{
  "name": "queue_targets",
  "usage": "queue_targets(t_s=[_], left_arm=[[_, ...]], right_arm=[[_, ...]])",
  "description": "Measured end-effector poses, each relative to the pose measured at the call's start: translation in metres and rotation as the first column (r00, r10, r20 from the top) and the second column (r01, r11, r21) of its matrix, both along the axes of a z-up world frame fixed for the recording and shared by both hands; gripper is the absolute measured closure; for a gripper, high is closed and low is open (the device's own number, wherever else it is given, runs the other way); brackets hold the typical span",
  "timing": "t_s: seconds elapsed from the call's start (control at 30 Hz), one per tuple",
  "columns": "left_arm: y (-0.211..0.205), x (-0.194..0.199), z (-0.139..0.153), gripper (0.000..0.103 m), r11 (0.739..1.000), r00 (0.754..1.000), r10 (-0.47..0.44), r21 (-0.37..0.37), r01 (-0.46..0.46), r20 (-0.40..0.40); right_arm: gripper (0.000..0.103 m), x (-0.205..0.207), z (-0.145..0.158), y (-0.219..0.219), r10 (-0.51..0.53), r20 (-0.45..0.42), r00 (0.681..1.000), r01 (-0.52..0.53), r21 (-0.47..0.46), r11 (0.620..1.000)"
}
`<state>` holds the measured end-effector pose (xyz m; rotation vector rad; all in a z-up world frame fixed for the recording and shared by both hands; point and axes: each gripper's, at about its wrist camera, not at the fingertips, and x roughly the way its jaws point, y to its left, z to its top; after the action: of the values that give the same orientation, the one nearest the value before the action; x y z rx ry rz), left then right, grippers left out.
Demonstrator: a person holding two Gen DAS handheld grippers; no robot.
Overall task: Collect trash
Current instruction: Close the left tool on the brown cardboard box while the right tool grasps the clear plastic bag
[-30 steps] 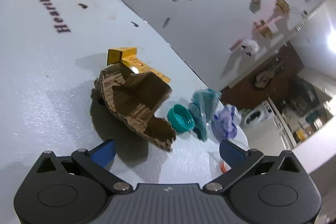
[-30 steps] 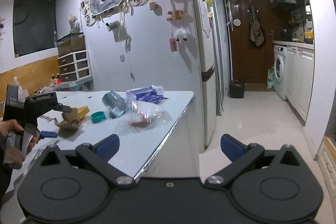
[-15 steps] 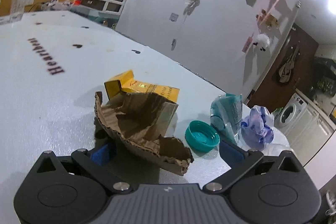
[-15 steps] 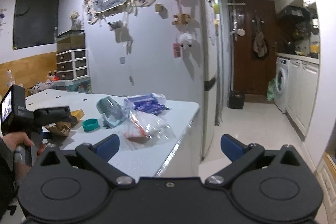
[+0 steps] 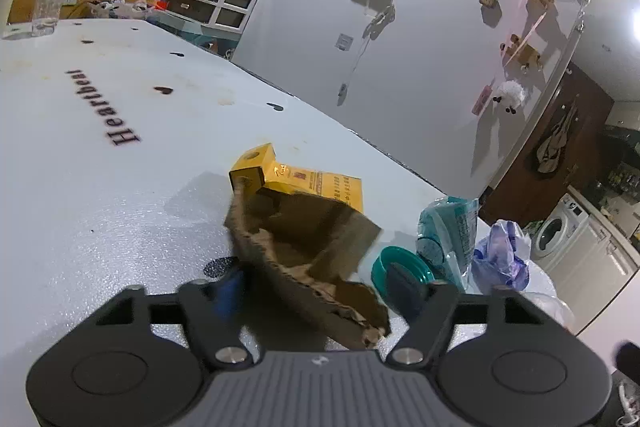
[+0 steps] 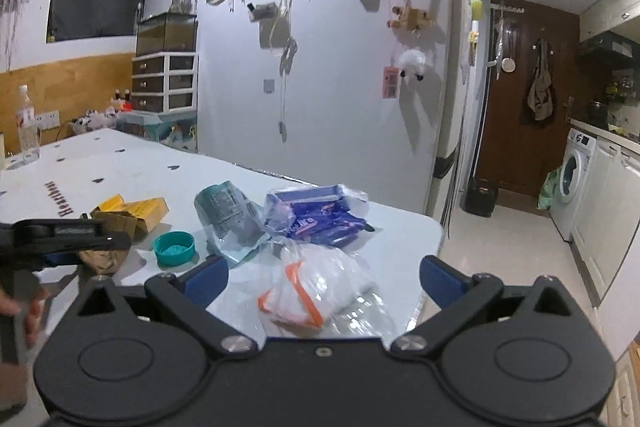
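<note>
Left wrist: closing left hand-held gripper [image 5: 316, 291] around torn cardboard [image 5: 308, 247].

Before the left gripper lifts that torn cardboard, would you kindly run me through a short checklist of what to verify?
1. Torn cardboard sits between the closing jaws of the left gripper: ok.
2. Pads pressing firmly on the cardboard: cannot tell; the jaws are closing and the contact is blurred.
3. Teal cap clear of the grip: not ok; the right-hand finger overlaps it in the left wrist view.
4. Yellow box free of the cardboard: cannot tell; the cardboard lies against it.
5. Right gripper empty and open: ok; it hovers over the clear bag.
6. Table around the cardboard free of other items: ok.
</note>
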<state>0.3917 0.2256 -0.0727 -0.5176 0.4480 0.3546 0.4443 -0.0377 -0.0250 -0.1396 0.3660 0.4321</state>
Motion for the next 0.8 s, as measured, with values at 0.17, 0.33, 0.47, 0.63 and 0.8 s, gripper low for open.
queue_targets(t_s=[0.17, 0.33, 0.47, 0.63, 0.8], left_arm=[[0.004, 0.0, -0.002, 0.053, 0.999, 1.0, -0.022, -0.04, 0.023, 0.02], [0.002, -0.001, -0.002, 0.056, 0.998, 0.999, -0.035, -0.042, 0.036, 0.029], [0.001, -0.001, -0.002, 0.059, 0.998, 0.998, -0.055, -0.038, 0.056, 0.035], [-0.005, -0.003, 0.0, 0.063, 0.997, 0.997, -0.068, -0.02, 0.069, 0.043], [-0.011, -0.007, 0.003, 0.068, 0.996, 0.995, -0.084, 0.007, 0.083, 0.055]], right_arm=[[0.017, 0.017, -0.011, 0.027, -0.025, -0.004, 1.0, 0.025, -0.008, 1.0], [0.041, 0.03, -0.025, 0.052, -0.061, 0.005, 0.998, 0.061, -0.114, 0.992], [0.05, 0.035, -0.035, 0.063, -0.047, 0.001, 0.999, 0.046, -0.188, 0.981], [0.076, 0.038, -0.042, 0.061, -0.072, -0.015, 0.997, 0.067, -0.227, 0.972], [0.083, 0.025, -0.04, 0.055, -0.064, 0.001, 0.998, 0.062, -0.241, 0.969]])
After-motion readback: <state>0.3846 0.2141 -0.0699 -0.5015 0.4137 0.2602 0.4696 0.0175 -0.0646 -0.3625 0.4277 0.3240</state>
